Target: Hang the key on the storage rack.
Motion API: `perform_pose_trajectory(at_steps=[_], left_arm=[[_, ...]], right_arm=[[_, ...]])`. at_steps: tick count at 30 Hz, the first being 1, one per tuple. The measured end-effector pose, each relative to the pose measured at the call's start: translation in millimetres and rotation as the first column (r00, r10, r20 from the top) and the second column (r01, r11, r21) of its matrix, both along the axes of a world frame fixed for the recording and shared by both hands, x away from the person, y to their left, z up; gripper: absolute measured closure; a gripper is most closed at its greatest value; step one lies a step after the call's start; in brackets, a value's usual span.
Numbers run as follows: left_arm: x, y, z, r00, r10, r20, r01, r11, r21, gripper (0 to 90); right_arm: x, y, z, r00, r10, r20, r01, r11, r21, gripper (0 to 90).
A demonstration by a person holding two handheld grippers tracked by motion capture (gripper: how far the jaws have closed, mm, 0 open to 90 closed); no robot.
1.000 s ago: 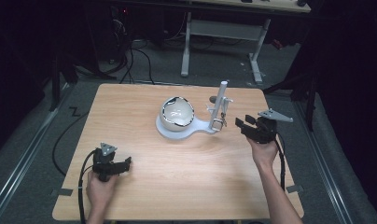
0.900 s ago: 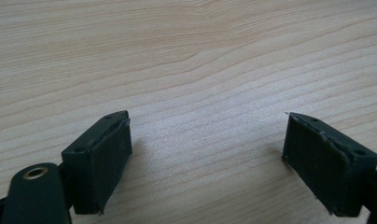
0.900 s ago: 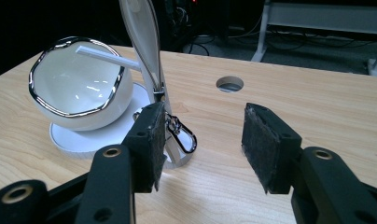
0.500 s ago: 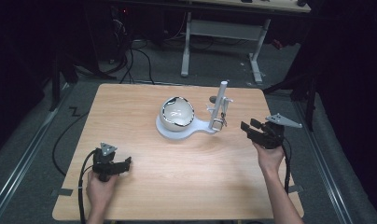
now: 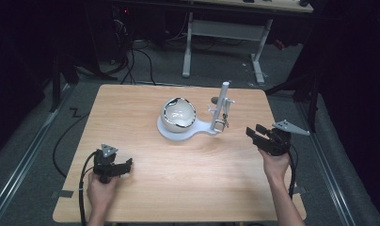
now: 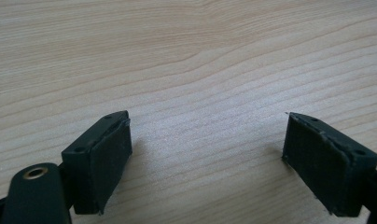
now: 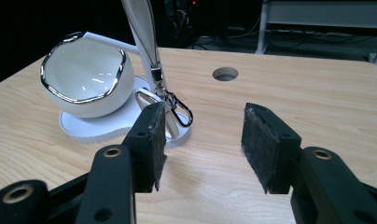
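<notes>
A pale wooden worktop (image 5: 146,197) carries one fixture: a white stand (image 5: 186,132) with a flat base, a white bowl (image 5: 178,114) rimmed in chrome tipped on it, and an upright white post (image 5: 221,106) from which a metal clasp (image 7: 175,105) hangs on a short chain. This stand sits in the far middle of the worktop, with bare wood all round it. The left tool (image 5: 124,165) rests low near the near left corner, held in the left hand (image 5: 101,190), its jaws spread wide over plain wood grain and gripping nothing. The right tool (image 5: 255,133) is held by the right hand (image 5: 275,162) close to the right edge, raised above the surface, its jaws released with a clear gap between the pads (image 7: 261,140); it points toward the post, well apart from it. A round hole (image 7: 225,73) shows in the worktop beyond the post. The broad middle and near strip between the two tools lies open.
</notes>
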State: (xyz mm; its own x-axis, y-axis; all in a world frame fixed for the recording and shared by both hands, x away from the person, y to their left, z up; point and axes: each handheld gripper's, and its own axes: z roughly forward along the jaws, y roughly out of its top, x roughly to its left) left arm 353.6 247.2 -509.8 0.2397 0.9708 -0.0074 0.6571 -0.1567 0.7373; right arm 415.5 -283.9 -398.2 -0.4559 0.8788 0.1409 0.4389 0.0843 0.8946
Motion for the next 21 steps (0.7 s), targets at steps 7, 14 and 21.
perform_pose_trajectory(at_steps=[7,14,21], left_arm=[[0.0,0.0,0.0,1.0000,0.000,0.000,0.000,1.0000,0.000,15.9],[0.0,0.0,0.0,1.0000,0.000,0.000,0.000,1.0000,0.000,15.9],[0.0,0.0,0.0,1.0000,0.000,0.000,0.000,1.0000,0.000,15.9]], right_arm=[[-7.2,-4.8,-6.4,0.9999,-0.010,-0.003,0.010,0.9999,0.006,49.9],[-14.1,-9.4,-18.9,0.9995,-0.025,-0.020,0.025,0.9996,0.015,50.1],[-16.6,-10.9,-28.5,0.9987,-0.028,-0.042,0.029,0.9994,0.018,50.4]])
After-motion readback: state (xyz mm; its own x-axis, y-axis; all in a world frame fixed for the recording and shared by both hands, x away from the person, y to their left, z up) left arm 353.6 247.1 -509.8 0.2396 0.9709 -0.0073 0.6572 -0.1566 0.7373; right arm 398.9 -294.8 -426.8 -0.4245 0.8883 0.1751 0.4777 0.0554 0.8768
